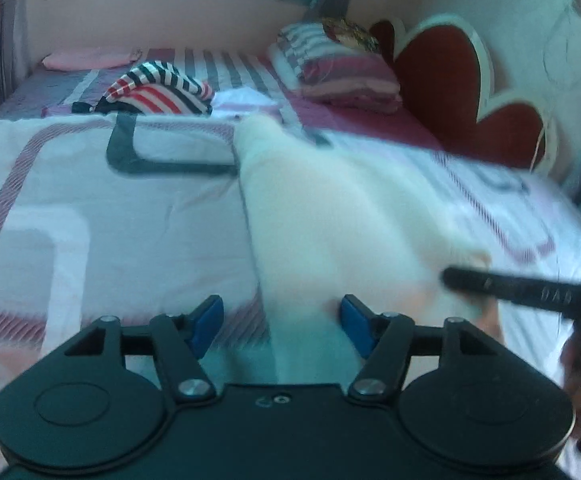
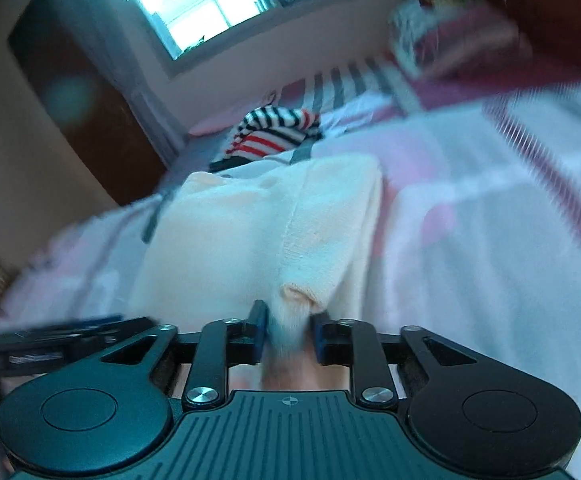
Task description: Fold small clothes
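Note:
A small cream knit garment [image 1: 330, 216] lies on the bed's white and pink cover, blurred by motion. My left gripper [image 1: 282, 324] is open, its blue pads wide apart, with the garment's near edge lying between them. In the right wrist view the same garment [image 2: 250, 224] stretches away from me. My right gripper [image 2: 288, 330] is shut on a bunched corner of it. The right gripper's black finger [image 1: 510, 284] shows at the garment's right edge in the left wrist view.
A striped red, white and navy garment [image 1: 158, 90] lies further back on the bed [image 1: 90, 208]. Folded striped bedding [image 1: 330, 64] is stacked at the head, by a red heart-shaped headboard [image 1: 450, 64]. A window [image 2: 206, 4] and a dark door [image 2: 70, 120] are behind.

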### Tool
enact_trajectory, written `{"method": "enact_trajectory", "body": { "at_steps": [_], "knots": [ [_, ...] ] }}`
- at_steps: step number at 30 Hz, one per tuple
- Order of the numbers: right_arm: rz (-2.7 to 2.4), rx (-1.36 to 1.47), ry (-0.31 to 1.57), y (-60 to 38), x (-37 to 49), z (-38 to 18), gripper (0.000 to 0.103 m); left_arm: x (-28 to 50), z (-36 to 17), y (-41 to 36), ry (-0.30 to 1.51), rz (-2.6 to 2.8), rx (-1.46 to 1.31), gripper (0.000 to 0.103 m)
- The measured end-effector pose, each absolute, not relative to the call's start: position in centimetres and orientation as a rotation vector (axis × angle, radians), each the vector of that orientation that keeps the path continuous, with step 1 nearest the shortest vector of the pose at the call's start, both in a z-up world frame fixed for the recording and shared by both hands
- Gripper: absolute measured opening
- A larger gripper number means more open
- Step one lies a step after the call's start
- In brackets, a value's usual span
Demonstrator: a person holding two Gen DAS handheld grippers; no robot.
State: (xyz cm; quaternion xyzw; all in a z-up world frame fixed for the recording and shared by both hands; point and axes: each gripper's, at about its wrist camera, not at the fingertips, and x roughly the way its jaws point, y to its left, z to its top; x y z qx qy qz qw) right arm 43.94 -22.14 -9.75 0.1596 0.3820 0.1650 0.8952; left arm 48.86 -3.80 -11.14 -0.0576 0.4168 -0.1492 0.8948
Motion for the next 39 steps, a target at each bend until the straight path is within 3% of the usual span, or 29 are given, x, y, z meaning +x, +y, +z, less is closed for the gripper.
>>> {"method": "enact_trajectory", "body": {
  "at_steps": [11,26,27,28,31,33,35,37,39],
  "knots": [
    [0.294,0.171,0.765,-19.4,33.9,-8.4,0.023,42.2,-11.7,-2.2,0.873,-0.299,-0.198,0.061],
    [0.271,0.26,0.831,-20.4,34.8,-10.6,0.031,42.0,-12.2,-2.9,0.877,-0.267,-0.152,0.064],
    [0.28,0.232,0.832,-20.0,34.7,-10.6,0.017,42.0,-12.2,-3.1,0.879,-0.267,-0.138,0.063],
    [0.287,0.174,0.831,-19.5,34.8,-10.6,0.011,42.1,-12.0,-3.2,0.886,-0.273,-0.136,0.063],
    [0.273,0.089,0.838,-19.4,34.9,-10.6,0.008,42.3,-11.9,-3.7,0.913,-0.325,-0.108,0.059],
    [0.273,0.086,0.852,-20.0,34.7,-10.8,0.008,42.3,-10.9,-3.5,0.893,-0.342,-0.092,0.04],
    [0.294,0.081,0.866,-20.0,34.9,-10.0,0.009,42.9,-8.8,-2.0,0.798,-0.352,-0.163,0.039],
    [0.267,0.101,0.739,-20.4,34.6,-7.8,0.009,44.3,-7.2,-1.4,0.721,-0.375,-0.181,0.039],
    [0.248,0.117,0.67,-20.4,36.1,-6.0,0.008,46.7,-6.8,-1.5,0.706,-0.391,-0.181,0.028]
  ]
}}
